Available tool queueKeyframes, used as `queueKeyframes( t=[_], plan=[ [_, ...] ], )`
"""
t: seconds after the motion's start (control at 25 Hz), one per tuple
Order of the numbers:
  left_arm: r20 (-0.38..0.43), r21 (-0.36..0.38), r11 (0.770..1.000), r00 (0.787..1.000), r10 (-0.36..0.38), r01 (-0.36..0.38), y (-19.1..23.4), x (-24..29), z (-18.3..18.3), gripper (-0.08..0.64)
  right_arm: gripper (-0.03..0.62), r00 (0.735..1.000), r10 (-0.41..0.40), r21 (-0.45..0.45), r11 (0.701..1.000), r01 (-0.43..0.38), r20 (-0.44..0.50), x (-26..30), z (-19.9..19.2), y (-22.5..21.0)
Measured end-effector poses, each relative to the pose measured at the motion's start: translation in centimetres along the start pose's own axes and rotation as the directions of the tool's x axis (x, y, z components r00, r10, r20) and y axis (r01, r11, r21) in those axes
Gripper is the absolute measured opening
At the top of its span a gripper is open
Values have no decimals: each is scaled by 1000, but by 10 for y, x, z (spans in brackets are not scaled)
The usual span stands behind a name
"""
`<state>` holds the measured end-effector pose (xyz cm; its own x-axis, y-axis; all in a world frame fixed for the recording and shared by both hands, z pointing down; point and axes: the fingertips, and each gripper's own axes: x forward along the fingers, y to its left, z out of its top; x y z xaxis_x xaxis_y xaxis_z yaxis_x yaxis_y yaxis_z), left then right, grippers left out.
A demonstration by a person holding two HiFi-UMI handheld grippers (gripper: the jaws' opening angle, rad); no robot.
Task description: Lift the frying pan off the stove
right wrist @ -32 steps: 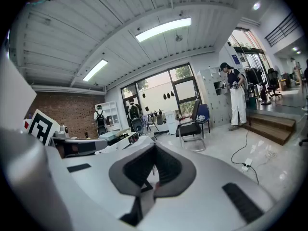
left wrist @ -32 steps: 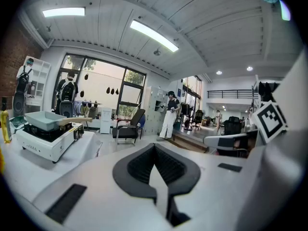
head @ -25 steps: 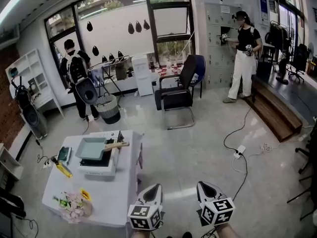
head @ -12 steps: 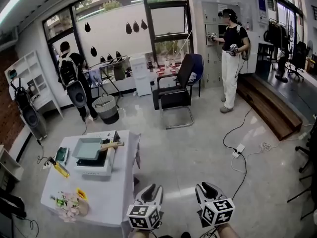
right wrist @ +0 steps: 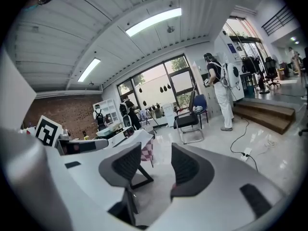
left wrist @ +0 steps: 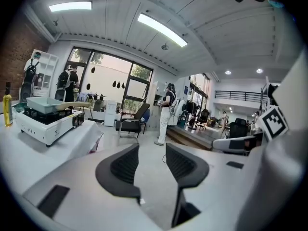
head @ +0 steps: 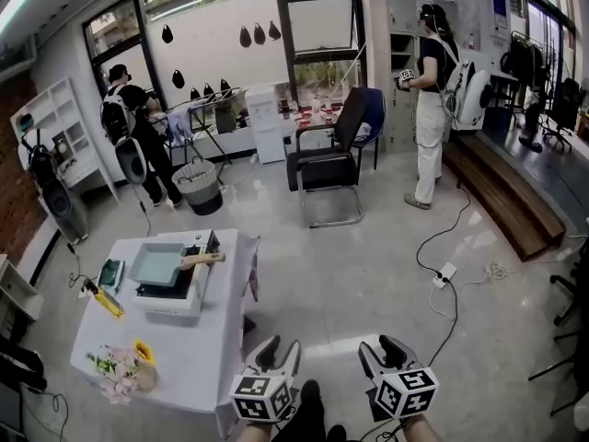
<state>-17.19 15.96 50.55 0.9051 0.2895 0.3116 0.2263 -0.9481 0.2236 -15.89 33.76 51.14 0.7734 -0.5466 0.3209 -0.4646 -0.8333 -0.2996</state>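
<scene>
A square teal frying pan (head: 158, 263) with a wooden handle (head: 201, 259) sits on a white portable stove (head: 170, 293) on the white-clothed table (head: 184, 357) at the left. The left gripper view shows the pan (left wrist: 43, 104) and stove (left wrist: 45, 121) far off to its left. My left gripper (head: 279, 350) and right gripper (head: 380, 348) hang side by side over the floor, well short of the table. Both are opening, with nothing between the fingers of the left gripper (left wrist: 151, 150) or the right gripper (right wrist: 156, 160).
On the table lie a yellow bottle (head: 108, 304), a flower bunch (head: 115, 371) and a small teal item (head: 110, 273). A black chair (head: 322, 168) stands mid-room. A cable and power strip (head: 444, 274) lie on the floor. One person (head: 430, 99) stands at the lockers, another person (head: 133, 132) by the window.
Both grippers' jaws have gone from shut to parted. The view has shifted a little towards the table. The person at the lockers has turned and stepped left.
</scene>
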Motion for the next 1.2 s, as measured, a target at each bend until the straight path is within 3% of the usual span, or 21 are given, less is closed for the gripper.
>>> queueKeyframes(
  t=[0.44,0.88,1.2],
  plan=[
    [-53,-27,1000,999,2,-3,56,98,16,168,201,999,-21,45,999,23,-47,94,21,-37],
    [-91,29,999,996,-20,23,129,217,63,172,198,995,-46,83,995,53,-85,231,61,-64],
    [-96,16,1000,995,-19,21,179,274,85,172,198,995,-46,94,994,54,-89,311,87,-69]
  ],
)
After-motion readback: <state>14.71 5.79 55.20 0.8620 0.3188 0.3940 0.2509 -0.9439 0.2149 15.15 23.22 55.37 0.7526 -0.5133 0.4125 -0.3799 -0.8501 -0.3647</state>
